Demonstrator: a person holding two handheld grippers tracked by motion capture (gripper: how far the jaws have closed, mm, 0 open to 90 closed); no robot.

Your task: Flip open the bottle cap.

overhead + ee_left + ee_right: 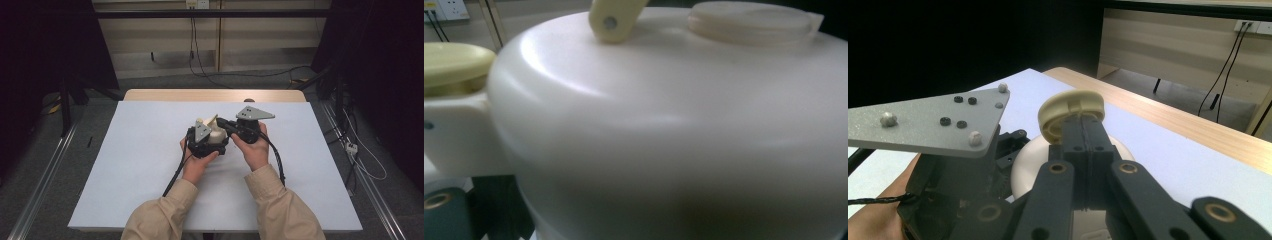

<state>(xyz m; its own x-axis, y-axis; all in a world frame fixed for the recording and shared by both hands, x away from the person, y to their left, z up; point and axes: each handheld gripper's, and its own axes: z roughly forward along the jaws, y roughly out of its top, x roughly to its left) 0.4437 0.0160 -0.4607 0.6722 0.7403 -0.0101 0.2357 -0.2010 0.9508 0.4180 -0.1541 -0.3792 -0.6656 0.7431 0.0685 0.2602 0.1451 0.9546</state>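
A white rounded container [218,136] is held over the middle of the white table. My left gripper [212,143] clasps it from the left, and its body [664,130] sits very close to that gripper's camera. On top are a round white cap [749,22], a cream arm with a rivet [616,17] and a cream oval flap [451,62] at the spout. My right gripper [221,123] comes in from the right. Its jaws [1083,122] are pressed together at a cream round lid [1068,106], which stands up on edge [212,120] above the container [1023,167].
A white sheet [140,165] covers the table, with a wooden strip [215,95] along the far edge. Cables [210,75] trail over the floor beyond it. Metal rails [45,180] run along both sides. The left gripper's grey plate [933,122] is close beside the right jaws.
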